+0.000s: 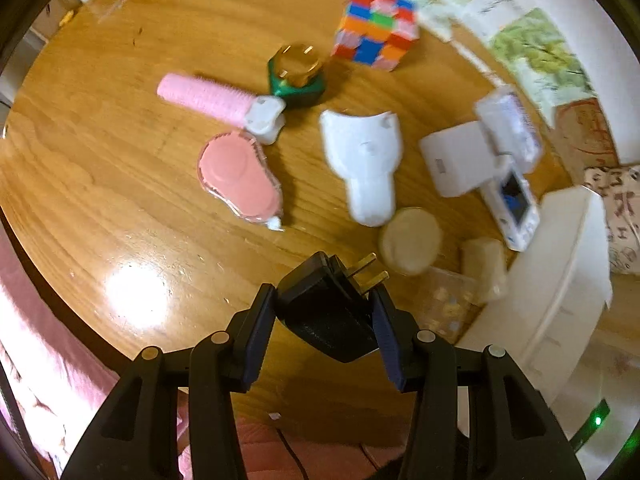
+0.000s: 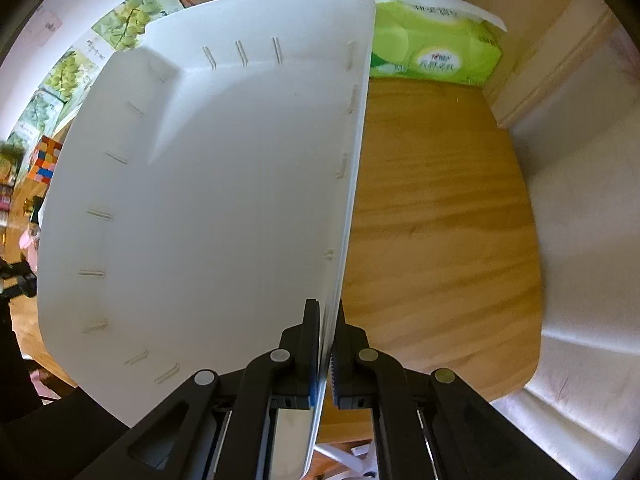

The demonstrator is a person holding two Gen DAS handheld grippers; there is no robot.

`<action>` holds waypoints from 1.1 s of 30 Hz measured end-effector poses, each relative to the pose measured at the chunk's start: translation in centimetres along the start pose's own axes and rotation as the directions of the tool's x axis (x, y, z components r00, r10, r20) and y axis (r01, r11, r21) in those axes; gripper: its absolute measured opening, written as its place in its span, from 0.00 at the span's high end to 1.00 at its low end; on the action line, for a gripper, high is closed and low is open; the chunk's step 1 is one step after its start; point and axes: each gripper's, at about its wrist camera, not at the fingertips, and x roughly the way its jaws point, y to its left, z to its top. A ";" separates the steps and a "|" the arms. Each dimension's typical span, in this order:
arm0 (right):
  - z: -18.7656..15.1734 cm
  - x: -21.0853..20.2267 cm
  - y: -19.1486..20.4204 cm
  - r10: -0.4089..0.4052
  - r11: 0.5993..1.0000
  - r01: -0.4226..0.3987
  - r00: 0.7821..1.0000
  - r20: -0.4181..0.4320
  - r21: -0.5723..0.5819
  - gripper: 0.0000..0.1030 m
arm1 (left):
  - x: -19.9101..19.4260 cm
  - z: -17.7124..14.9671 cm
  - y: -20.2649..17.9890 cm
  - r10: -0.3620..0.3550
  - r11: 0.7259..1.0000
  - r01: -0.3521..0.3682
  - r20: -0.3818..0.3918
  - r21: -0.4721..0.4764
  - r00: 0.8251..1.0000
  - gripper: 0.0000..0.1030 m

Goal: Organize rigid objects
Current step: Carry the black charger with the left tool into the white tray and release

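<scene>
My left gripper [image 1: 324,296] is shut on a black plug adapter [image 1: 326,312], its brass prongs pointing up and right, held above the wooden table [image 1: 120,200]. On the table lie a pink hair roller [image 1: 204,98], a pink oval case [image 1: 238,180], a white handheld device [image 1: 366,160], a green and gold jar [image 1: 298,74] and a colourful cube [image 1: 376,26]. My right gripper [image 2: 328,316] is shut on the right wall of a white bin [image 2: 208,200], whose inside looks bare. The same bin [image 1: 560,280] shows at the right of the left wrist view.
White boxes and a small handheld console [image 1: 510,200] lie at the table's right, with a beige round lid [image 1: 410,240] and a clear packet [image 1: 444,300] nearer. A green tissue pack [image 2: 432,48] sits behind the bin. A pink cloth [image 1: 48,340] hangs off the table's left edge.
</scene>
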 end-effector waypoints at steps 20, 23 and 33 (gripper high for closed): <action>-0.6 0.0 -2.0 0.065 0.992 -0.058 0.996 0.059 -0.116 0.93 | -7.6 -7.2 -10.8 -0.037 0.958 -0.034 0.241 0.285 0.970 0.50; -0.9 0.0 -1.8 0.058 0.988 -0.044 0.994 0.088 -0.150 0.93 | -7.7 -8.3 -12.5 -0.060 0.941 -0.024 0.234 0.338 0.970 0.50; -0.4 -0.1 -0.9 0.047 0.954 0.005 0.985 0.163 -0.299 0.93 | -6.9 -10.2 -16.0 -0.103 0.894 0.009 0.186 0.447 0.977 0.50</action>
